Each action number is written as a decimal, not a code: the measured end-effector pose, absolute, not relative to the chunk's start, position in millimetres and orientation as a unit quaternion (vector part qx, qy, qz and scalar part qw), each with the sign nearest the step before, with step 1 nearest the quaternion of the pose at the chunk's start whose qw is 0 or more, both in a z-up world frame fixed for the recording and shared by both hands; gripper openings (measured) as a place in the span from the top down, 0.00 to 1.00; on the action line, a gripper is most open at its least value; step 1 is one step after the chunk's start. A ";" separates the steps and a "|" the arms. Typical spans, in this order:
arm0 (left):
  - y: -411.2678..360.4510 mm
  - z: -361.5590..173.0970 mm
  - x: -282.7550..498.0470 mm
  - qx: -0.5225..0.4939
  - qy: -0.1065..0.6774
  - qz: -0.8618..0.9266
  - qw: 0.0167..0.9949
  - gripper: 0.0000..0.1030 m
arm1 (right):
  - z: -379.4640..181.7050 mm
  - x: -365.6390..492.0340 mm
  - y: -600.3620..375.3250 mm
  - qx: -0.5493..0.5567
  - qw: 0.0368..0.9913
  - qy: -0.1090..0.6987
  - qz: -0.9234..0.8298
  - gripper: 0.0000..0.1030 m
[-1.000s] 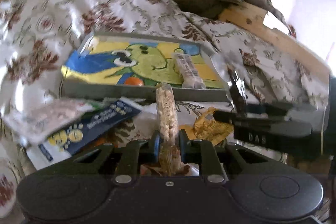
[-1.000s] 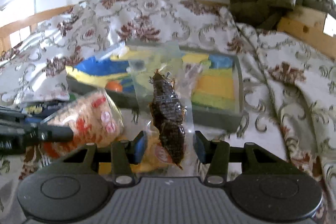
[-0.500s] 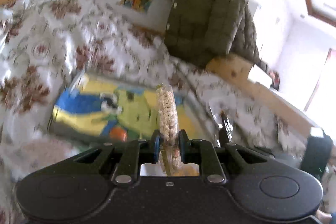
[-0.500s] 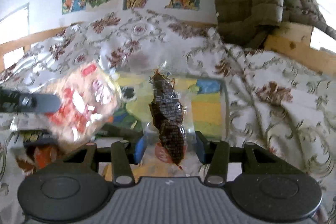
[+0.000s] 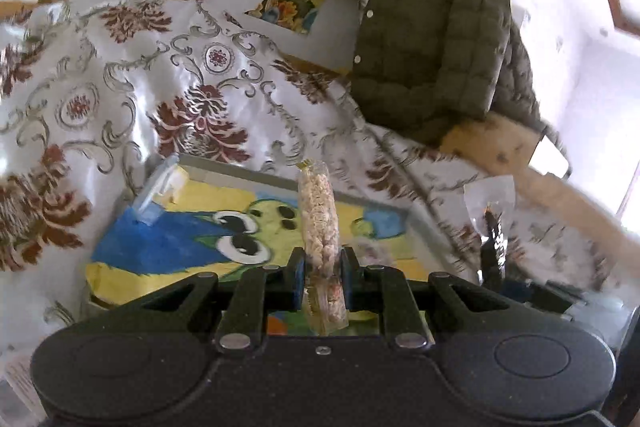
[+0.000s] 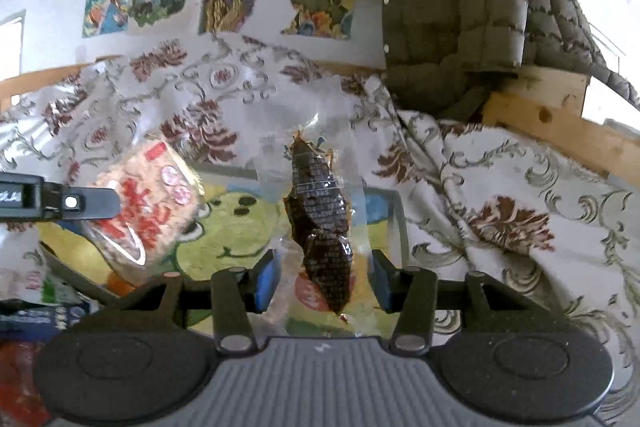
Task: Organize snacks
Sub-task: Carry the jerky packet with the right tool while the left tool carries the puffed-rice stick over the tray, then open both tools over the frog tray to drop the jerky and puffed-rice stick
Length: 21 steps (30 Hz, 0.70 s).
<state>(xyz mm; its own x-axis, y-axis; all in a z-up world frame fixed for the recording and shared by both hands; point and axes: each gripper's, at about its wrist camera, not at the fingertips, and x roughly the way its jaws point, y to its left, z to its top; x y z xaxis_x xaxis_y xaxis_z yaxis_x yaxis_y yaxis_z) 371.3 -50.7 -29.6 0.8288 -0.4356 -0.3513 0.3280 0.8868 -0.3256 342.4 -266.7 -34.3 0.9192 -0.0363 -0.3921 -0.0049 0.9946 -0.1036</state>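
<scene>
Where visible, cartoon-lined tray point(image 5: 208, 169) bare

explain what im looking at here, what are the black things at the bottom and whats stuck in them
There is no robot here: a person holds a two-finger gripper in each hand, and each gripper carries a wide-angle camera that looks forward along its fingers. The black shapes at the bottom are the grippers themselves.

The left-hand picture shows the left gripper shut on a clear packet of pale puffed snacks. The right-hand picture shows the right gripper shut on a clear bag with a dark brown snack inside. That view also shows the other gripper from the side, with its packet's red-printed face.

Beyond both lies a shallow tray with a cartoon picture on its floor, resting on a flowered cloth. A green quilted jacket hangs behind. Both packets are held above the tray.
</scene>
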 end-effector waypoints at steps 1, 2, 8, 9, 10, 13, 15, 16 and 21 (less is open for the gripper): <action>-49.6 -31.6 373.0 -0.127 0.215 -0.201 0.947 0.81 | -38.3 346.1 -266.2 -0.051 0.977 0.206 -0.008 0.49; -48.5 -33.8 375.1 -0.133 0.219 -0.203 0.945 0.81 | -42.1 348.7 -265.6 -0.051 0.976 0.211 -0.008 0.49; -53.1 -42.6 380.0 -0.125 0.241 -0.214 0.938 0.81 | -58.7 354.1 -263.2 -0.037 0.971 0.236 0.001 0.48; -54.5 -43.1 380.2 -0.122 0.244 -0.214 0.938 0.81 | -60.1 353.7 -263.5 -0.036 0.971 0.238 0.002 0.47; -54.9 -43.6 380.7 -0.119 0.246 -0.214 0.938 0.81 | -61.6 353.1 -263.4 -0.037 0.971 0.238 0.002 0.48; -55.2 -45.4 381.8 -0.115 0.252 -0.208 0.938 0.81 | -61.4 352.3 -264.1 -0.032 0.971 0.239 0.002 0.47; -54.3 -46.5 383.8 -0.116 0.258 -0.204 0.937 0.81 | -61.4 351.9 -264.5 -0.032 0.970 0.239 0.000 0.47; -53.9 -46.8 384.6 -0.117 0.260 -0.202 0.937 0.80 | -61.5 351.3 -264.8 -0.032 0.971 0.239 -0.002 0.46; -54.3 -46.2 387.5 -0.109 0.269 -0.195 0.937 0.75 | -60.8 352.6 -268.2 -0.038 0.970 0.238 -0.026 0.29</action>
